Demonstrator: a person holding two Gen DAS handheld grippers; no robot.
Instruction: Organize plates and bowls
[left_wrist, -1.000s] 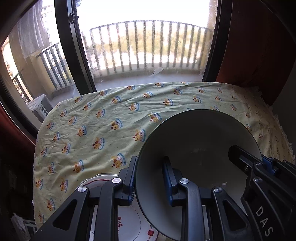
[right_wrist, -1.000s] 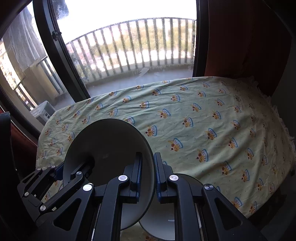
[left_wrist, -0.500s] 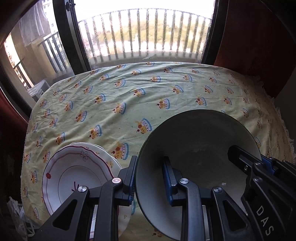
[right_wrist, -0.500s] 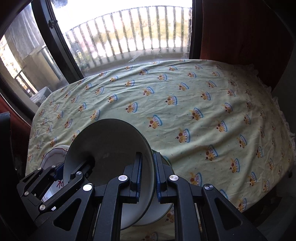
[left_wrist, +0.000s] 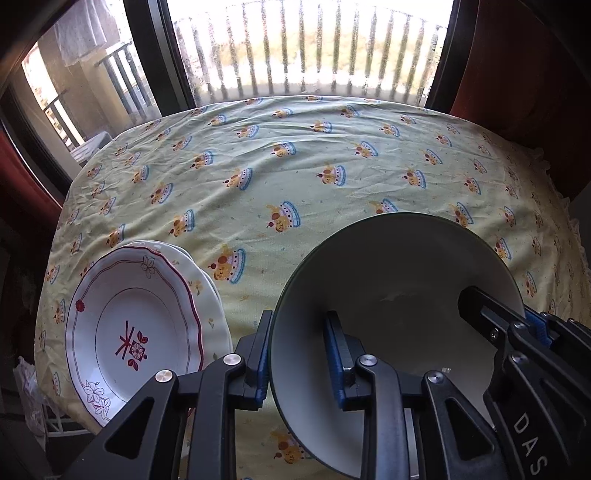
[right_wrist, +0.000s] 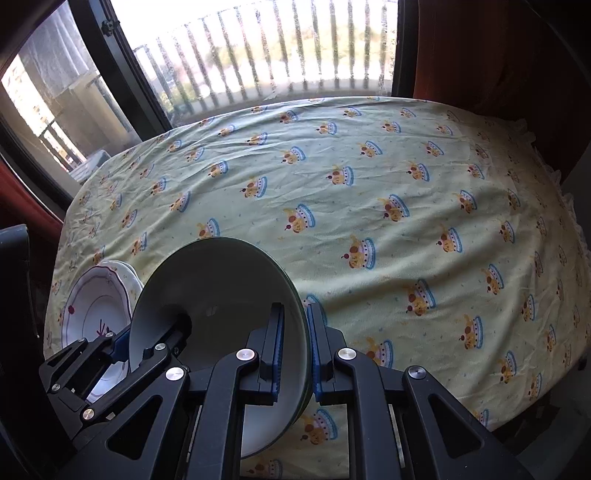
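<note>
A grey-green bowl (left_wrist: 399, 295) hangs tilted over the near edge of the table, held from both sides. My left gripper (left_wrist: 299, 343) is shut on its left rim, one pad inside and one outside. My right gripper (right_wrist: 295, 332) is shut on the opposite rim, and shows in the left wrist view at the bowl's right edge (left_wrist: 517, 325). In the right wrist view the same bowl (right_wrist: 218, 295) shows a second rim edge close behind it; what it belongs to I cannot tell. A white plate with red pattern (left_wrist: 133, 325) tops a small stack at the near left, apart from the bowl.
The table wears a pale yellow cloth (left_wrist: 332, 155) printed with small crowned figures, bare across its middle and far side. A window with balcony railing (left_wrist: 310, 55) lies beyond, red curtains at both sides. A dark chair back (right_wrist: 14, 295) stands at the left.
Both grippers have come down toward the table with the bowl and tipped further down. The plate stack has come fully into view at the left. Both grips are unchanged.
</note>
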